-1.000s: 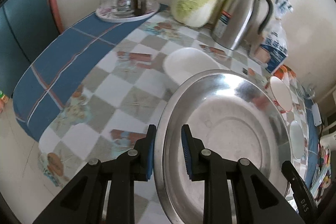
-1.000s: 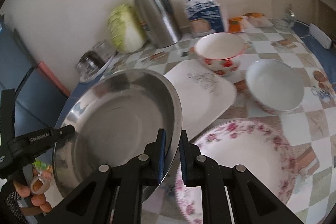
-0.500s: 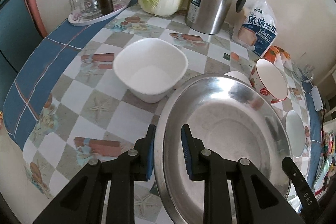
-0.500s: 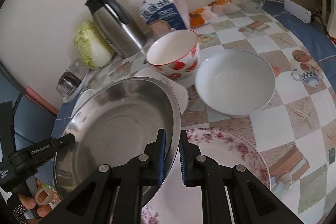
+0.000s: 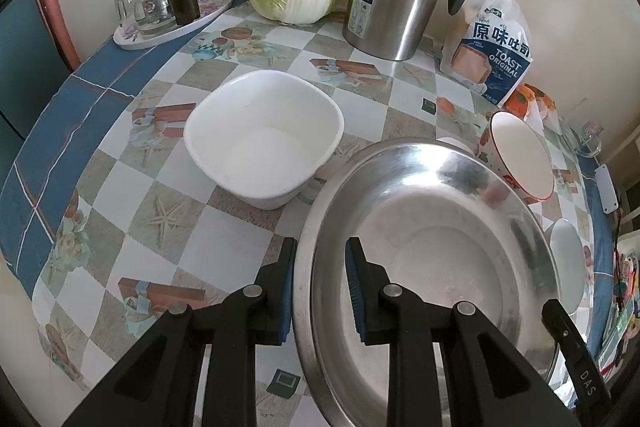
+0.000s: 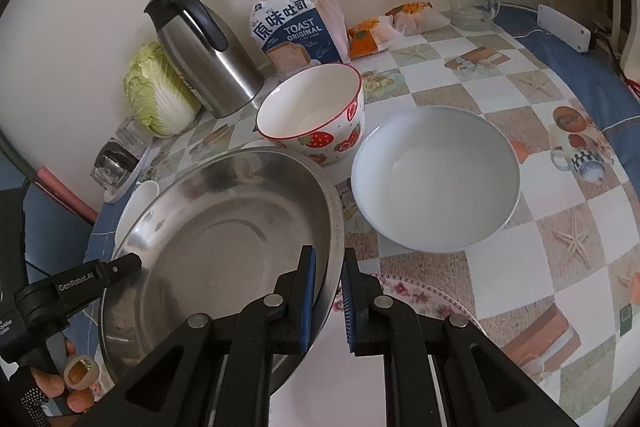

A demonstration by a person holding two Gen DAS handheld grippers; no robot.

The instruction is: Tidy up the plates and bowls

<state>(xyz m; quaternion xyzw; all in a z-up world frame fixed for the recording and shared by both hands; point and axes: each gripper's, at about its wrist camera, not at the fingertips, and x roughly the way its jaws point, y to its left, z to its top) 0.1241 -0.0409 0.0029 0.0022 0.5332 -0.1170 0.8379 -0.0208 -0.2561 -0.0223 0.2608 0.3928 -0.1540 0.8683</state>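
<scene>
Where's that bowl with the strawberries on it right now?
In the right wrist view the strawberry bowl stands upright on the table, just in front of the toast bag, between the steel jug and the plain white bowl.

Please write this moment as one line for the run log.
left gripper: shut on steel basin rim | right gripper: shut on opposite rim | below: floral plate | nearby: square white bowl

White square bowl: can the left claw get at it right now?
Probably not. The left claw is shut on the steel plate rim, so it isn't free, though nothing lies on the table between it and the white square bowl.
</scene>
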